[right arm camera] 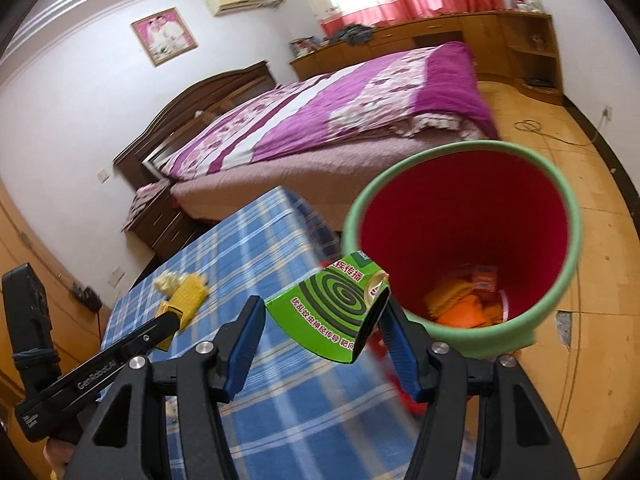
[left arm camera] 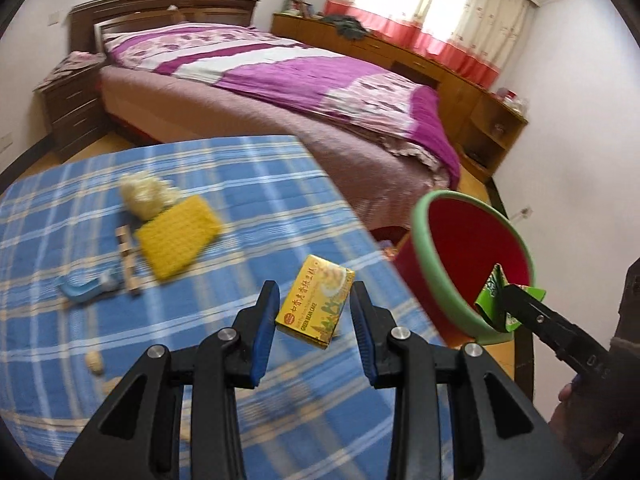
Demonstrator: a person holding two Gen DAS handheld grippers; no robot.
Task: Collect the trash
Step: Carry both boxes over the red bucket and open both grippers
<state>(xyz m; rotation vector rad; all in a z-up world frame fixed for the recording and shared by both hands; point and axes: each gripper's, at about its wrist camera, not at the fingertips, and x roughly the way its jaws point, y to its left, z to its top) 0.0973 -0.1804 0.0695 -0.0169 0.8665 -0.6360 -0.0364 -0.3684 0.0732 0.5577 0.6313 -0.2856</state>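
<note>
some wrappers lie in the red bin [right arm camera: 560, 216]; the right gripper [right arm camera: 320, 324] clamps a mosquito-coil box [right arm camera: 328, 308], the left gripper [left arm camera: 314, 312], jaws apart, nears a green bean cake box [left arm camera: 316, 304].

The yellow box [left arm camera: 316, 306] reads "GREEN BEAN CAKE" (left gripper [right arm camera: 166, 320] arm: "GenRobot.AI").
</note>
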